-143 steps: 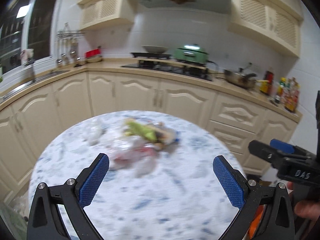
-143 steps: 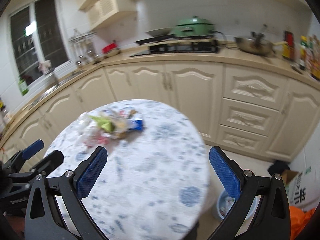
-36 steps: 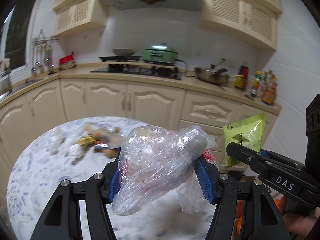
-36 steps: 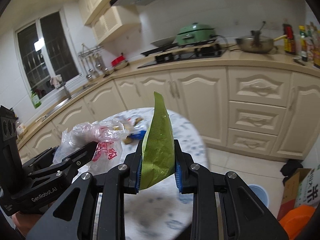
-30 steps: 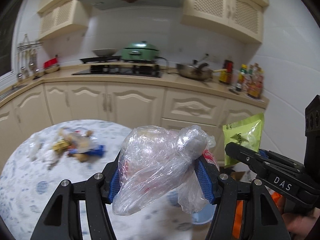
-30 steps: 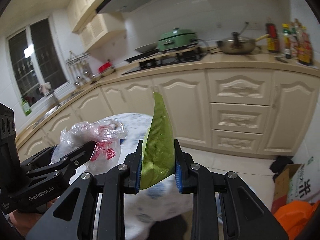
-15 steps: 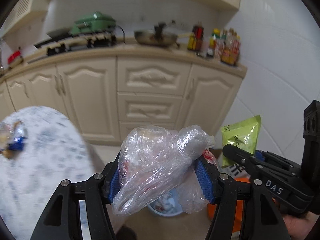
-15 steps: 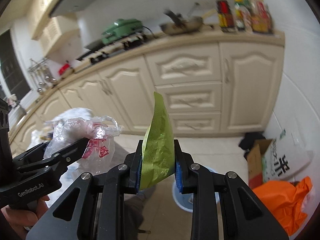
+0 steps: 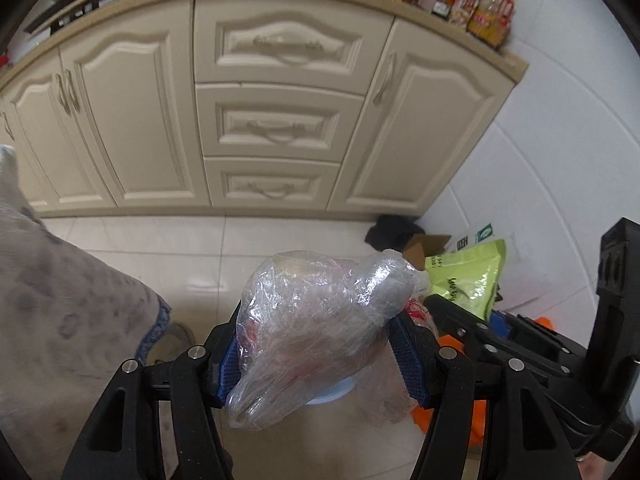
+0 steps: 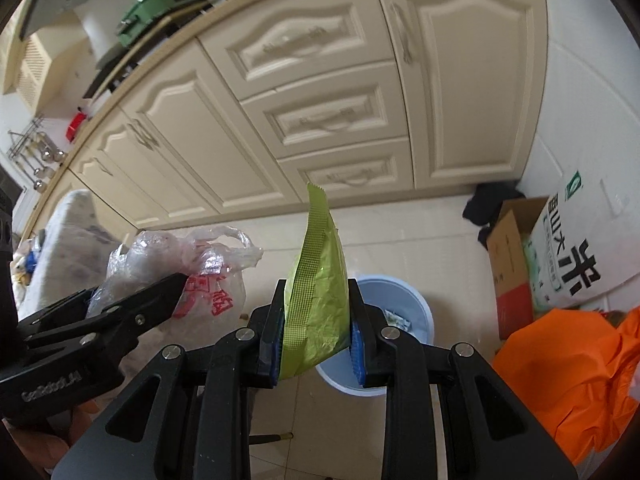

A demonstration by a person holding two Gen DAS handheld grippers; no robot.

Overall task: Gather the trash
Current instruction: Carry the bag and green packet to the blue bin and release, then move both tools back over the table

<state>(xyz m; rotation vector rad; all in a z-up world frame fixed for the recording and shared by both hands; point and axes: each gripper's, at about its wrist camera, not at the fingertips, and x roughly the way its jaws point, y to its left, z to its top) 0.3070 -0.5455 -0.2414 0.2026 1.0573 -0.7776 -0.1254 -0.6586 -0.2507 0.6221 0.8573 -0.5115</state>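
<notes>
The left gripper (image 9: pixel 320 356) is clamped half-wide on a crumpled clear plastic bag (image 9: pixel 316 328); the right gripper (image 10: pixel 316 344), nearly together, pinches a green snack wrapper (image 10: pixel 320 288); the blue bin (image 10: pixel 400 320) at 3 o'clock is half hidden behind it.

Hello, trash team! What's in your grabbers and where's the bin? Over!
Left gripper shut on clear plastic bag. Right gripper shut on green wrapper. Blue bin on floor below, nothing blocking.

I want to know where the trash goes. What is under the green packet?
Under the green packet, held in the right gripper, stands a light blue bin on the floor. Some litter shows inside; the packet hides the rest.
</notes>
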